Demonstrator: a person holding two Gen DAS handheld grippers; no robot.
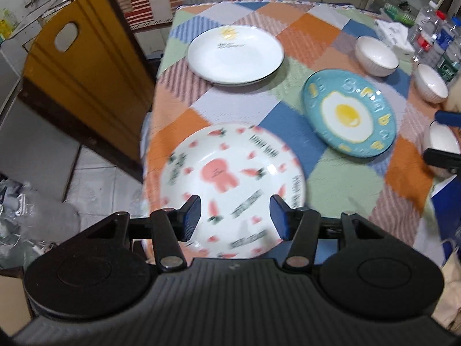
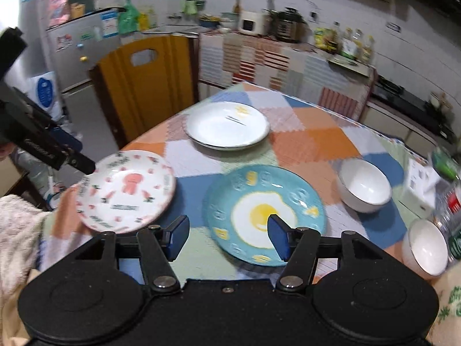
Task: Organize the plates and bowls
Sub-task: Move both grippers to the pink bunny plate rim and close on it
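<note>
A pink-rabbit plate [image 1: 230, 187] [image 2: 126, 190] lies at the table's near left corner. My left gripper [image 1: 235, 216] is open, its fingers spread just above this plate's near rim; it also shows in the right wrist view [image 2: 83, 164] at the plate's left edge. A teal egg plate [image 1: 348, 112] [image 2: 266, 213] lies to the right. My right gripper [image 2: 227, 235] is open and empty over the teal plate's near left rim. A white plate [image 1: 234, 53] [image 2: 227, 125] sits at the back. White bowls [image 1: 376, 56] [image 1: 430, 82] [image 2: 364, 184] [image 2: 423, 248] stand at the right.
The checked tablecloth [image 1: 340, 178] covers the table. A yellow chair back [image 1: 83, 66] [image 2: 147, 83] stands left of the table. Water bottles [image 1: 435, 34] and a tissue box [image 2: 420, 184] crowd the right edge. A third bowl [image 1: 442, 141] sits by my right gripper's fingers [image 1: 443, 155].
</note>
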